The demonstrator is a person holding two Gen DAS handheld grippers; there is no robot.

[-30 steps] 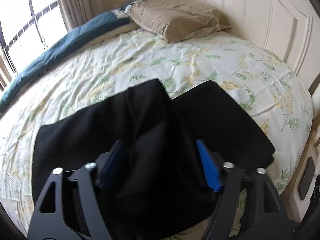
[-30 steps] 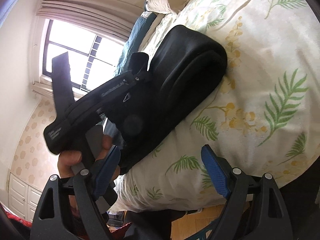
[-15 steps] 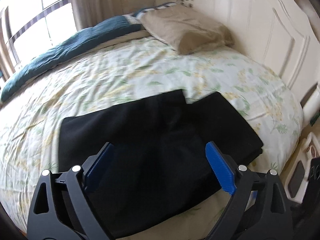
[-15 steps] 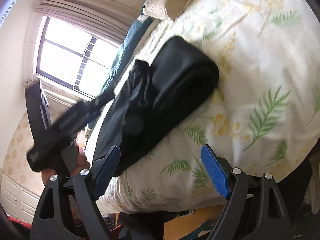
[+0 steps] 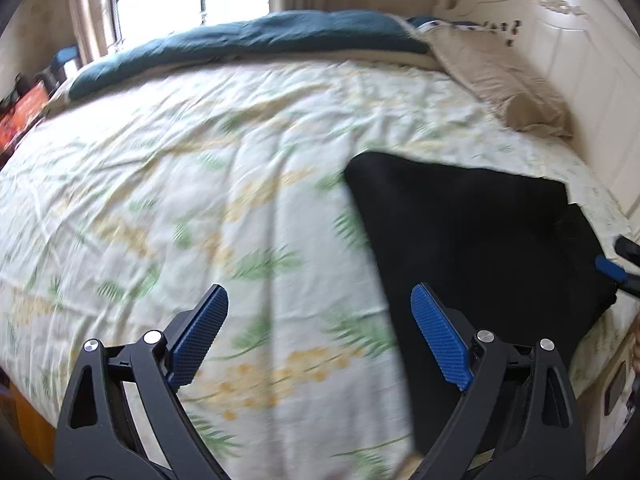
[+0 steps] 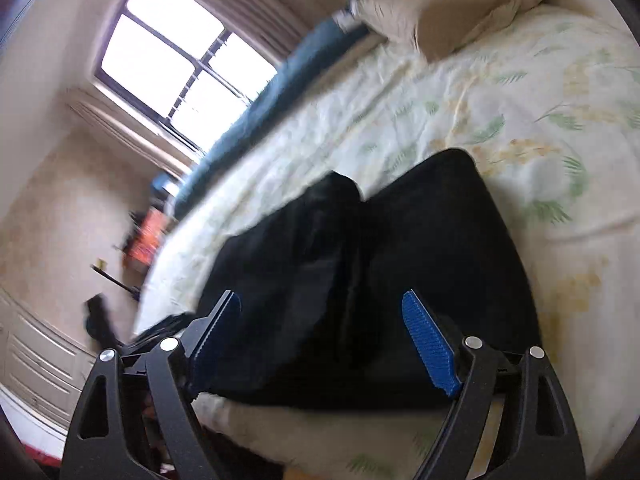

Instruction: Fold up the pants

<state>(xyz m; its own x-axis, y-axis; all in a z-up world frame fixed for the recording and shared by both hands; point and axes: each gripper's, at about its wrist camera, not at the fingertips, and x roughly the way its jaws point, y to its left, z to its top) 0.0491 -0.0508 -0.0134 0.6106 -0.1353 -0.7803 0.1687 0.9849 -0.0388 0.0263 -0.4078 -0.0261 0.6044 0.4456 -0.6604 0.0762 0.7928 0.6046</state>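
The black pants (image 5: pixel 472 236) lie folded in a flat stack on the floral bedsheet (image 5: pixel 200 184), near the bed's front right corner. My left gripper (image 5: pixel 320 332) is open and empty, held above bare sheet just left of the pants. My right gripper (image 6: pixel 320 340) is open and empty, hovering over the near edge of the pants (image 6: pixel 360 272), which show a fold seam down the middle. The right gripper's blue pad tip also shows at the right edge of the left wrist view (image 5: pixel 610 269).
A tan pillow (image 5: pixel 500 76) and a teal blanket (image 5: pixel 248 40) lie at the far side of the bed. A white headboard (image 5: pixel 580 60) stands on the right. A window (image 6: pixel 180 64) and white drawers (image 6: pixel 36 364) are beyond the bed. A nightstand (image 5: pixel 616 384) is at lower right.
My left gripper let go of the pants, opened and swung left off them over bare sheet. My right gripper moved from beside the bed edge to over the folded pants.
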